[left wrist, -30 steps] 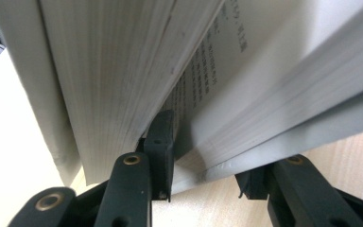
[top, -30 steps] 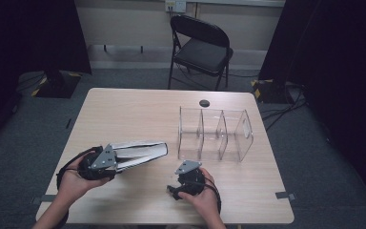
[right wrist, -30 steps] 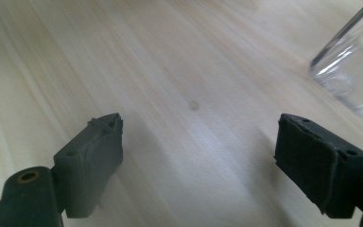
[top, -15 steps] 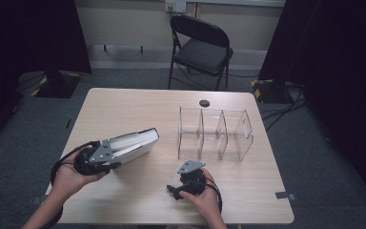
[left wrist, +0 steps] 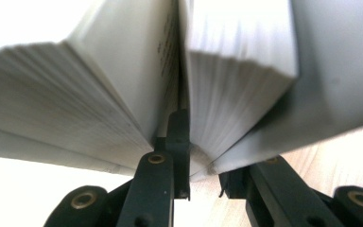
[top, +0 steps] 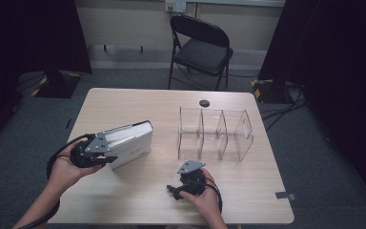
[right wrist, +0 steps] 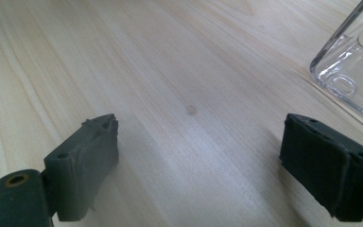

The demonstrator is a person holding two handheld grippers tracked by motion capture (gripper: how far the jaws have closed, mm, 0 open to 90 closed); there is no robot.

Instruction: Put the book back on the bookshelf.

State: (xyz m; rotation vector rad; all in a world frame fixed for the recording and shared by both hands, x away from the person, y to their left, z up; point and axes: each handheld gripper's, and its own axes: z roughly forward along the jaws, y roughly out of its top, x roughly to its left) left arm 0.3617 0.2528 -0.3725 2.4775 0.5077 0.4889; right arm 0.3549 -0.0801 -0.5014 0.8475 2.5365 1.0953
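Observation:
A thick white book (top: 129, 139) stands tilted on the table's left half, with my left gripper (top: 113, 151) shut on its near end. Its jaws have just been closing on the book. In the left gripper view the book (left wrist: 99, 71) fans out above the left gripper (left wrist: 203, 175), whose jaws clamp a wad of pages and the cover. My right gripper (top: 177, 189) rests near the front edge, open. Its jaws have just been opening. In its own view the right gripper (right wrist: 198, 156) has only bare wood between its jaws.
A clear acrylic organizer (top: 214, 136) with three compartments stands right of centre on the wooden table (top: 138, 102); its corner (right wrist: 354, 71) is near the right gripper. A small black disc (top: 204, 103) lies behind it. A folding chair (top: 202, 47) stands beyond the table.
The left gripper has raised the book from lying splayed and flat to standing tilted, its pages now closed together. The right hand has stayed put.

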